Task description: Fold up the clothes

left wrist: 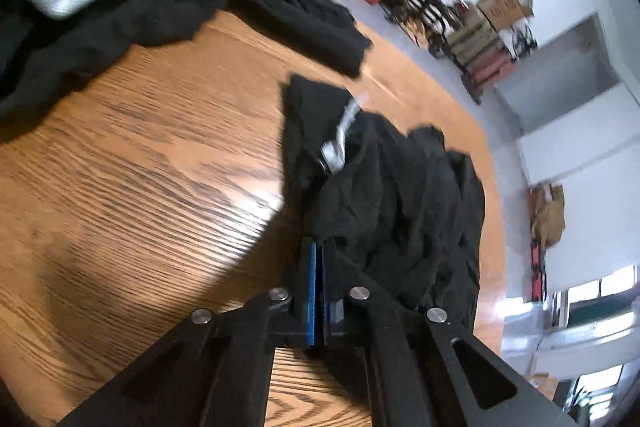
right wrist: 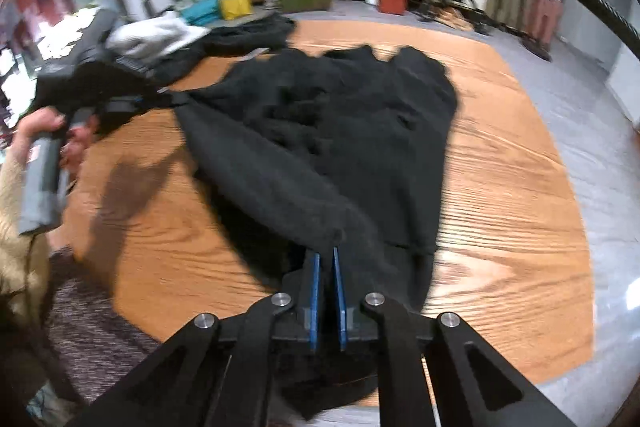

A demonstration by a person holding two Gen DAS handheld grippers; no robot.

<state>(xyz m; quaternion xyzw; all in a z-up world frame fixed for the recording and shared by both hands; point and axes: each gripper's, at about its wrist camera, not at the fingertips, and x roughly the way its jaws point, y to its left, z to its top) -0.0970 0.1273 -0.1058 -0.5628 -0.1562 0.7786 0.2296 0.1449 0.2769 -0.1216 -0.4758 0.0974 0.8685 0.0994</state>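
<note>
Tongs on the left (left wrist: 319,247) angled steeply down at the wooden tabletop (left wrist: 160,167), blue pads pressed together on an edge of the black garment (right wrist: 320,131). Right tongs (right wrist: 326,255) also tilted downward, clamped on its near hem. That garment lay rumpled across the tabletop's middle. A hand (right wrist: 48,135) gripped the left handle beside a beige sleeve (right wrist: 16,227).

Both fisheye views are evenly daylit, with a bright window (left wrist: 592,291) seen at the lower right of the left wrist view. Glare is thrown across the wooden table (left wrist: 160,147), and dark shadows are cast on it. Motion blur softens the background, and straight edges are bent near the black corners.
</note>
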